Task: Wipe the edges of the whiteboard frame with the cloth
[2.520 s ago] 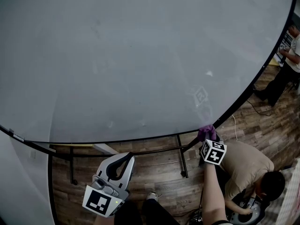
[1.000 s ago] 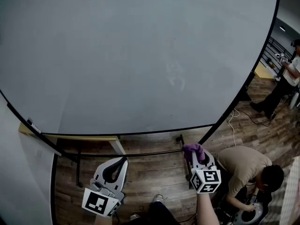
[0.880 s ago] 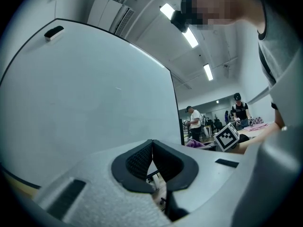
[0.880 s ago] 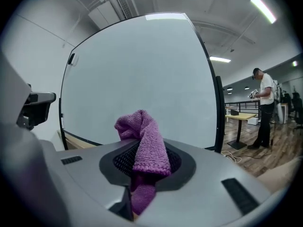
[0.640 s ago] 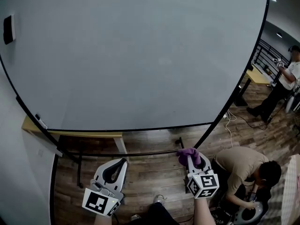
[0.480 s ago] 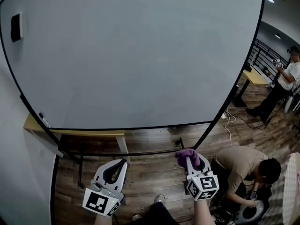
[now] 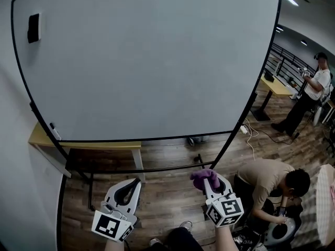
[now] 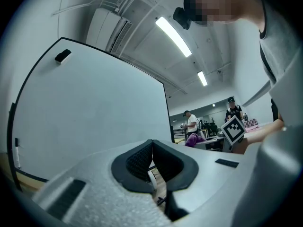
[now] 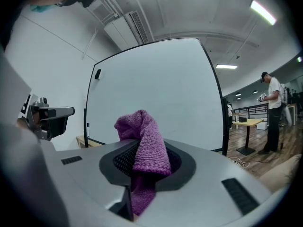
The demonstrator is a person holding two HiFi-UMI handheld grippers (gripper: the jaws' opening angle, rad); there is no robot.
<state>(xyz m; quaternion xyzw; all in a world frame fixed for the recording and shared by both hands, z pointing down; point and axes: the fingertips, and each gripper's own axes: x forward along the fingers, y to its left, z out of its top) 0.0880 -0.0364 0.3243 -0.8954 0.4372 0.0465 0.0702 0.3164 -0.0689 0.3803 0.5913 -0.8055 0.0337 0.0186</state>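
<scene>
The whiteboard [image 7: 146, 61] fills the head view, bounded by a thin black frame [image 7: 255, 75]. A purple cloth [image 7: 201, 178] sticks out of my right gripper [image 7: 205, 177], which is shut on it and hangs low, below and apart from the board's lower right corner. The right gripper view shows the cloth [image 9: 146, 143] bunched between the jaws, with the board [image 9: 156, 93] well ahead. My left gripper [image 7: 138, 181] is held low at the left, shut with nothing in it; its pads [image 8: 142, 157] meet. It also sees the board's right frame edge [image 8: 167, 112].
A person [image 7: 272, 182] crouches on the wooden floor at my right, close to the right gripper. Another person [image 7: 310, 93] stands far right by a desk [image 7: 277, 87]. A yellow table [image 7: 89, 144] and stand bars [image 7: 141, 170] lie under the board. Cables [image 7: 248, 132] trail on the floor.
The right gripper has come away from the frame's lower right corner and dropped lower with the cloth. The head view has pulled back, showing more of the board. The left gripper stays put.
</scene>
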